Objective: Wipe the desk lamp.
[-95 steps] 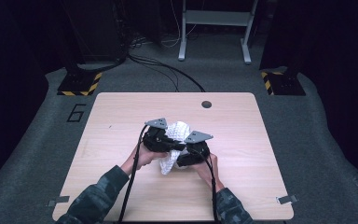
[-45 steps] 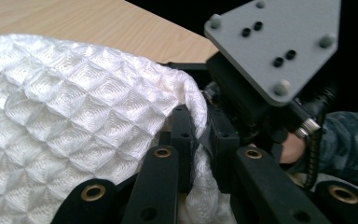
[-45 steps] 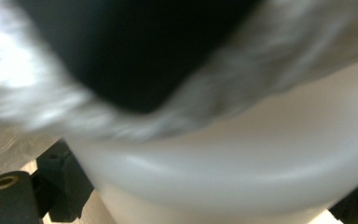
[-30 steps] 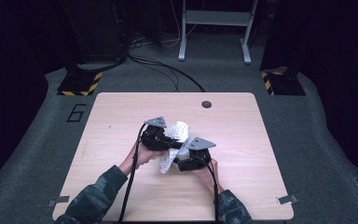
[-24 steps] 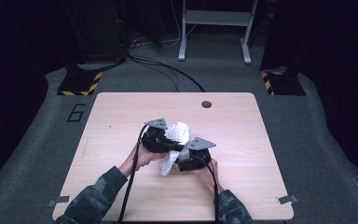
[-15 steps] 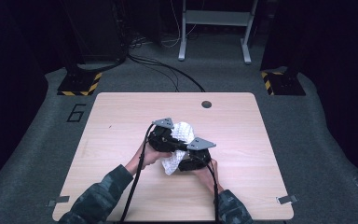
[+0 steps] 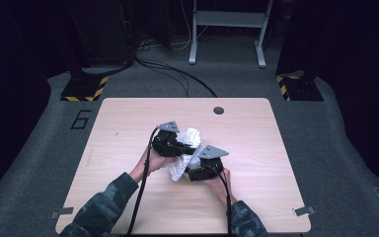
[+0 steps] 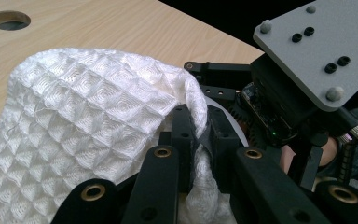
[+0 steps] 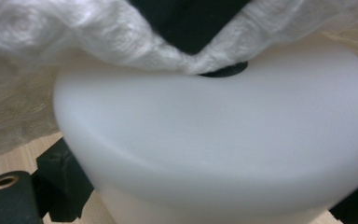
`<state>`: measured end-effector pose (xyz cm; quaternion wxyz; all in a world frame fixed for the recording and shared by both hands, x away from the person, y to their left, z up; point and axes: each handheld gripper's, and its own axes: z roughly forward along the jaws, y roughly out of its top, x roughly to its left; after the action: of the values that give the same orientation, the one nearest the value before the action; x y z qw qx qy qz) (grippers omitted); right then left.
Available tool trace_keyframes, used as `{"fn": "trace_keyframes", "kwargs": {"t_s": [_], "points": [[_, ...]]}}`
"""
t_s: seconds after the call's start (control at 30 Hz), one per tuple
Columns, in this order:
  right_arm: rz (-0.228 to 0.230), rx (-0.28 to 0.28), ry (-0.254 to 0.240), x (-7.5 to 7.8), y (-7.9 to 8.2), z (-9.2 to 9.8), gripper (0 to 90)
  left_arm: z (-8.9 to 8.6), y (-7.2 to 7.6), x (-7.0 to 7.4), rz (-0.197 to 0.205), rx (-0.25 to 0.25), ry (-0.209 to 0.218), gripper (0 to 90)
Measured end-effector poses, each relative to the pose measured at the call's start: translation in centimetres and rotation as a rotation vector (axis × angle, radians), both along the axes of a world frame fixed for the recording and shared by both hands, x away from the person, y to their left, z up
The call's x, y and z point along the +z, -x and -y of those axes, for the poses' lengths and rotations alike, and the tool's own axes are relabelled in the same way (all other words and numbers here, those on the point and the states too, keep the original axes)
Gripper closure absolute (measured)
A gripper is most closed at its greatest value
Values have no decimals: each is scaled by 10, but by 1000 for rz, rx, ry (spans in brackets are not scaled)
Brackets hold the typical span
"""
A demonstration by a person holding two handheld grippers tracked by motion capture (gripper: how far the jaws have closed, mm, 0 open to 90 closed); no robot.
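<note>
A white waffle-weave cloth (image 7: pixel 189 137) (image 8: pixel 84 126) is bunched over the middle of the wooden table (image 7: pixel 128 123). My left gripper (image 7: pixel 188 148) (image 8: pixel 196 135) is shut on a fold of it and presses it against a smooth white round container (image 7: pixel 196 159) (image 9: pixel 214 140). The container's rim (image 8: pixel 230 121) peeks out behind the left jaws. My right gripper (image 7: pixel 191 169) holds that container between its widely spread jaws, just above the tabletop. In the left gripper view the right gripper's body and grey plate (image 8: pixel 317 51) sit close behind the cloth. The cloth (image 9: pixel 98 32) drapes over the container's top.
A round cable hole (image 7: pixel 218 110) (image 8: pixel 9 19) lies near the table's far edge. On the floor beyond stand bases with yellow-black stripes (image 7: pixel 84 91) (image 7: pixel 296 86), loose cables (image 7: pixel 177 74) and a metal frame (image 7: pixel 227 29). Bare wood surrounds both hands.
The left gripper with the cloth slid right across the container, then back slightly left. The right gripper and the container stayed in place.
</note>
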<state>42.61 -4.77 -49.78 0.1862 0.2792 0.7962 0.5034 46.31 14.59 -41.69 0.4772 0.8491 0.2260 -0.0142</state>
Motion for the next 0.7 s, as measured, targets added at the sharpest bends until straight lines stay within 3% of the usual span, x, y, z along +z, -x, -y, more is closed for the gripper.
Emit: {"fn": "trace_keyframes", "kwargs": {"t_s": [0.4, 0.7], "points": [[20, -16, -7, -2, 4, 0, 70, -2, 4, -2, -14, 2, 22, 836], [-23, -16, 17, -11, 7, 0, 38, -2, 5, -2, -10, 6, 17, 836]]}}
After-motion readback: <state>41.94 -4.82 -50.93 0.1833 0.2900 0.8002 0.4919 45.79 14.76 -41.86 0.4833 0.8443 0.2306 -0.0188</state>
